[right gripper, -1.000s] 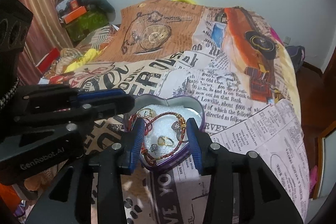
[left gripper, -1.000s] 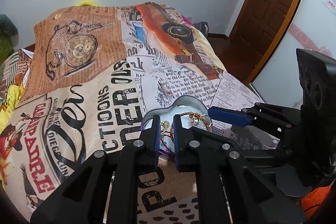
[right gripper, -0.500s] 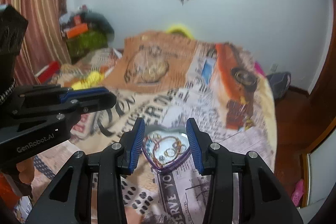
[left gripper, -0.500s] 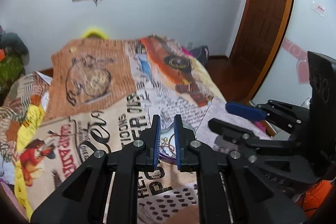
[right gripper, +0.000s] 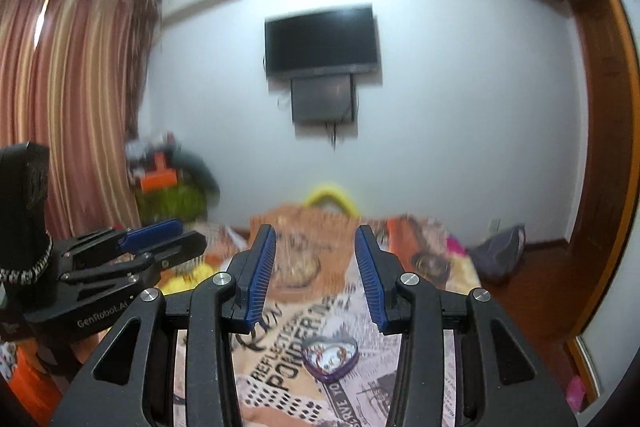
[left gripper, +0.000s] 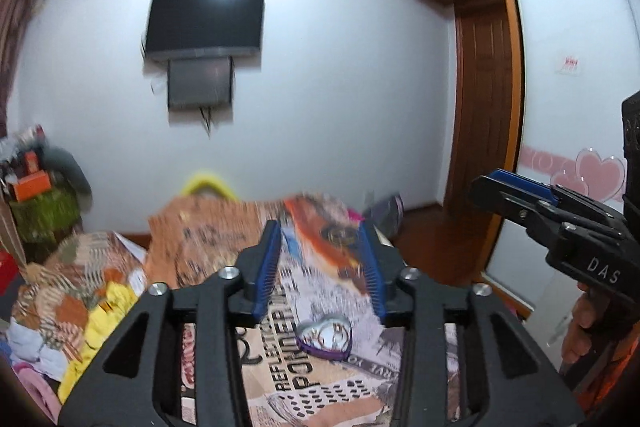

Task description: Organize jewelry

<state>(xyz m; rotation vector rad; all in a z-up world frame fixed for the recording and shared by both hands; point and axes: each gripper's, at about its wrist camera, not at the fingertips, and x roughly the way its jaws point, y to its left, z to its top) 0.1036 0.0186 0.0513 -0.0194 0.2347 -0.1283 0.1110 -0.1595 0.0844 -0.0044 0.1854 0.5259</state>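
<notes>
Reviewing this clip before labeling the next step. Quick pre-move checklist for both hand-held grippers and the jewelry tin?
1. Left hand-held gripper open and holding nothing: ok.
2. Right hand-held gripper open and holding nothing: ok.
3. Heart-shaped tin sits lid-off on the bedspread: ok.
4. Jewelry inside the tin: ok; individual pieces too small to tell apart.
5. Both grippers near the tin: not ok, both are raised well above it.
6. Loose jewelry left on the bedspread: cannot tell, print is busy and blurred.

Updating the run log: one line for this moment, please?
left gripper: open, empty | right gripper: open, empty | purple heart-shaped tin: on bed, jewelry inside
</notes>
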